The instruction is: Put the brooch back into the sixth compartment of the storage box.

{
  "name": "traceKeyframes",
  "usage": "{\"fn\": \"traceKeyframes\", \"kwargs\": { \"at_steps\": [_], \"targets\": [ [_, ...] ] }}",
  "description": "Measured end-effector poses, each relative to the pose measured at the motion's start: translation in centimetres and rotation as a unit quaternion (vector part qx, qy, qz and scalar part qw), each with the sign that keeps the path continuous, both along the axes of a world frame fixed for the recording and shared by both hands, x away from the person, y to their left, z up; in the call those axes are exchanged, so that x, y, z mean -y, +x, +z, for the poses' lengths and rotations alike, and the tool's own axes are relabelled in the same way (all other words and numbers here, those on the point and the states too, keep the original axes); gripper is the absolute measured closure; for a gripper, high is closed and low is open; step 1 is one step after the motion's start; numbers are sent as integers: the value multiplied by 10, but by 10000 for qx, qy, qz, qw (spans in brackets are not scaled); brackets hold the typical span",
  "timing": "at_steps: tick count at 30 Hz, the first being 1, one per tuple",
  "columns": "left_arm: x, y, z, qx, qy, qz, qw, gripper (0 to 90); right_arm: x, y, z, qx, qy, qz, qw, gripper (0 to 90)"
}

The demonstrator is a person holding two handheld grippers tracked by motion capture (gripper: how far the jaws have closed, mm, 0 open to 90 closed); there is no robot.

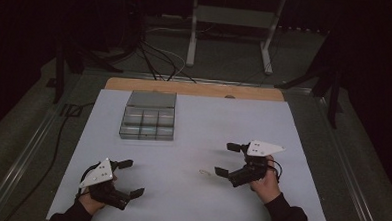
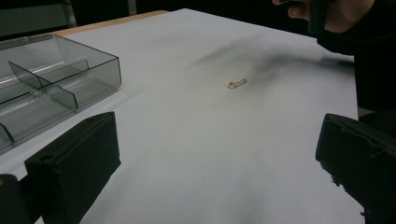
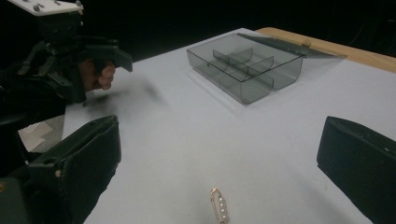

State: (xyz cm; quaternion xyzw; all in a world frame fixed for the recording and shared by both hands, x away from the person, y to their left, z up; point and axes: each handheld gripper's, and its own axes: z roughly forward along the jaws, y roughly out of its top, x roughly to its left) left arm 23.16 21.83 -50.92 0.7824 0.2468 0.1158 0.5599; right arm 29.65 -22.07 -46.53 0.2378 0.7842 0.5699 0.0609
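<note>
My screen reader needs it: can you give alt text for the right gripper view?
A small gold pin set with pearls lies flat on the white table, between the open jaws of the right gripper. Beyond it sits a clear grey divided box, lid open, and the left gripper at upper left.

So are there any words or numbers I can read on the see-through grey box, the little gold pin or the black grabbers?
None: no words, numbers or signs can be read anywhere.
The smoky transparent plastic compartment box is plain.
The small gold pin set with pearls is too small to show any marking.
The left black two-jaw gripper and the right black two-jaw gripper carry no readable label.
</note>
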Motion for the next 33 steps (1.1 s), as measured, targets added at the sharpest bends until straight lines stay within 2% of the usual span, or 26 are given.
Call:
{"fn": "traceKeyframes", "kwargs": {
  "at_steps": [5, 12, 17, 20, 28, 30, 33],
  "targets": [
    [0, 0, -1, -12, -11, -3, 10000, 12, -7, 4, -4, 64, -140, 43, 9999, 0],
    [0, 0, 0, -3, -10, -10, 10000, 12, -15, 10, -12, -162, -87, 323, 9993, 0],
    [0, 0, 0, 0, -11, -19, 10000, 12, -22, 13, -18, -269, -233, 442, 9984, 0],
    [0, 0, 0, 19, -5, -25, 10000, 12, -26, 15, -23, -493, -331, 605, 9964, 0],
    [0, 0, 0, 7, 19, -40, 10000, 12, -33, 19, -34, -605, -718, 658, 9934, 0],
    [0, 0, 0, 6, 8, -40, 10000, 12, -34, 20, -35, -657, -750, 585, 9933, 0],
    [1, 0, 0, 9, 20, -48, 10000, 12, -38, 22, -40, -779, -944, 490, 9913, 0]
  ]
}}
